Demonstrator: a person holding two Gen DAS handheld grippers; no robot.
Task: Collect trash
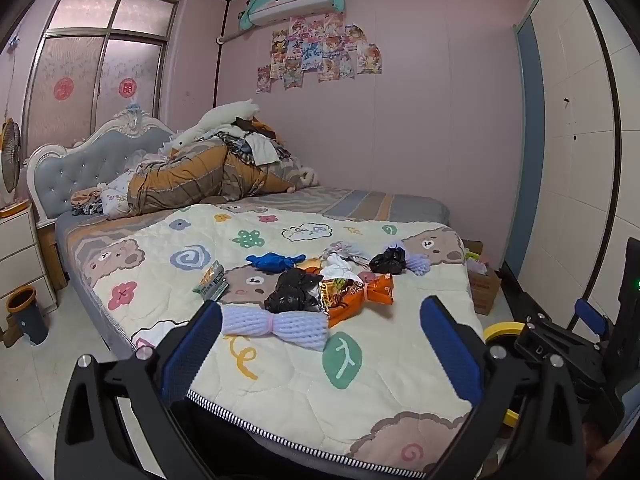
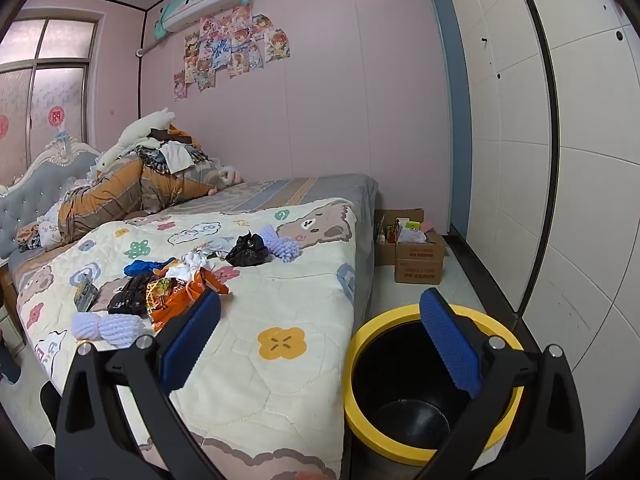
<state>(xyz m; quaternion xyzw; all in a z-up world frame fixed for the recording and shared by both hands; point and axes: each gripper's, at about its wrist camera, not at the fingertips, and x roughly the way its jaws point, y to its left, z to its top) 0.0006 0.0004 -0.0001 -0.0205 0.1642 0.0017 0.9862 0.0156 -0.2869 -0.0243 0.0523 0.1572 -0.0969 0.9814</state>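
Note:
Trash lies on the bed's quilt (image 1: 280, 380): a purple foam net (image 1: 276, 325), an orange snack wrapper (image 1: 356, 294), a black plastic bag (image 1: 292, 292), a second black bag (image 1: 387, 261), a blue bag (image 1: 276, 261), a small green packet (image 1: 212, 280) and white paper (image 1: 338, 268). My left gripper (image 1: 320, 344) is open and empty, just short of the foam net. My right gripper (image 2: 320, 336) is open and empty, over the bed edge beside a black bin with a yellow rim (image 2: 360, 360). The wrapper (image 2: 180, 296) and foam net (image 2: 108, 328) show left of it.
Piled bedding and clothes (image 1: 200, 168) sit by the headboard. Cardboard boxes (image 2: 416, 256) stand on the floor past the bed. A white wardrobe (image 2: 540, 160) lines the right side. A nightstand (image 1: 20, 256) and a small bin (image 1: 26, 314) are at left.

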